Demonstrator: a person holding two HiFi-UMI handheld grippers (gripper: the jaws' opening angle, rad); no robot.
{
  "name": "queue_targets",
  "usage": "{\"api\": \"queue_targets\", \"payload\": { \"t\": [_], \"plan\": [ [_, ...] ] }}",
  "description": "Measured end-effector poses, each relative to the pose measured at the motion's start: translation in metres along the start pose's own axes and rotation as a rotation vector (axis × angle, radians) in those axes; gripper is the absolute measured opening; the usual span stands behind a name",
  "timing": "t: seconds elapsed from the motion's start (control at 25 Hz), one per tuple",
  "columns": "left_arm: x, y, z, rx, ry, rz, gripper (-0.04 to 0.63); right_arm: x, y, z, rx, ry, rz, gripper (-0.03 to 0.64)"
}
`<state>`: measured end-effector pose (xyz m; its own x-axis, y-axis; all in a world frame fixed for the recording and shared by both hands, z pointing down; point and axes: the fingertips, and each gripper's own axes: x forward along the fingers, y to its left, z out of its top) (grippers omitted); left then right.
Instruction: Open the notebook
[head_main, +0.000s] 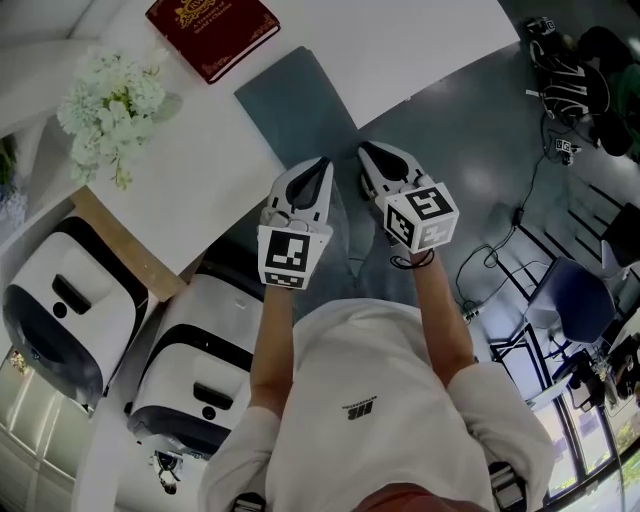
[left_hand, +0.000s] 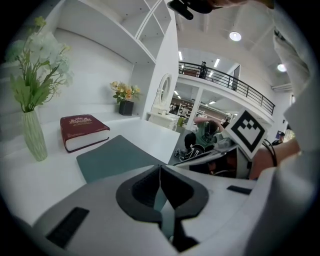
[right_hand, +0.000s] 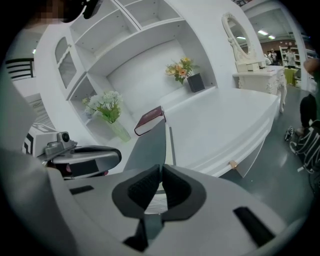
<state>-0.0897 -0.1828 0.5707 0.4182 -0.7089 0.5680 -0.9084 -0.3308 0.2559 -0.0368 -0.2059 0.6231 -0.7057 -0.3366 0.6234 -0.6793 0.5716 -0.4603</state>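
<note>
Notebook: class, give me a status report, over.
Left tool shut by the notebook, grip unclear. Right tool shut on its near edge. Cover flat, not yet lifted. Red book and flowers stand clear.

Notebook (head_main: 295, 100) cover: I read it as matt, smooth, grey-green. Worktop (head_main: 430, 40): smooth white, low sheen, bare wood edge strip. Red book (head_main: 212, 30): leather-look cover, gilt print. Vase (left_hand: 34, 137): ribbed, translucent. Left claw (left_hand: 160, 169) and right claw (right_hand: 161, 167): smooth white plastic shells, ribbed matt black pads.
</note>
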Motion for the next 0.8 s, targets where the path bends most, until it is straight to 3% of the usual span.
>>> {"api": "queue_targets", "payload": {
  "t": [0.8],
  "plan": [
    [-0.030,0.004,0.008,-0.032,-0.058,0.086,0.000,-0.026,0.046,0.031,-0.127,-0.044,0.063,0.006]
  ]
}}
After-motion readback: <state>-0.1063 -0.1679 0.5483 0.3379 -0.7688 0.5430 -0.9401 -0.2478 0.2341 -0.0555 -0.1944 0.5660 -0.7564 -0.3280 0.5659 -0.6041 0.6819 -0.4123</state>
